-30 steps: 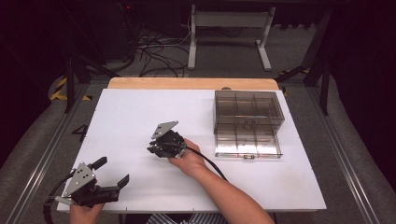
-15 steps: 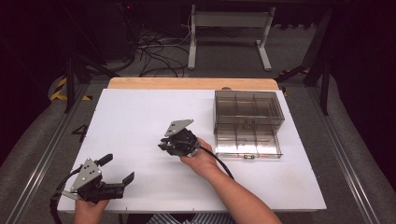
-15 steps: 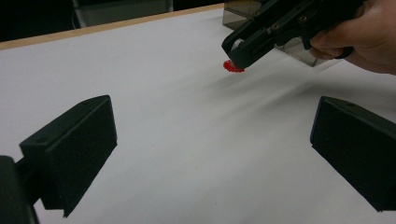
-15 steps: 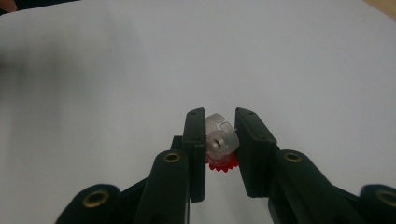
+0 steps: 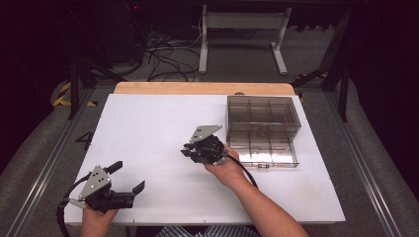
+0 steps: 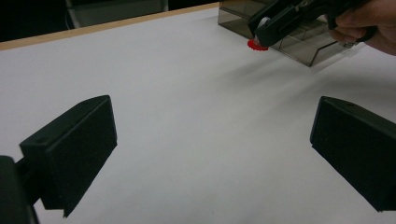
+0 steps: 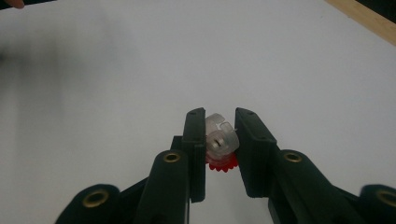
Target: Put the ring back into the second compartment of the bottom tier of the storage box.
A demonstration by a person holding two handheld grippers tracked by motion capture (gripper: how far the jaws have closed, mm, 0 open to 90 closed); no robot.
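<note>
Moved: right gripper [image 5: 190, 149] has carried its part rightward, nearer the clear box [image 5: 263, 129].
Right gripper: clamped on a small clear-and-red gear [image 7: 220, 142], above the table [image 5: 148, 128].
Left gripper [image 5: 129, 177]: jaws wide apart, nothing between them.

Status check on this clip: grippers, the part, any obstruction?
Right gripper shut on small clear part with red gear, off the table. Left gripper open, empty. Compartment box beside right gripper; nothing in the way.

Right gripper [image 5: 190, 149] beside compartment box [image 5: 263, 129]
</note>
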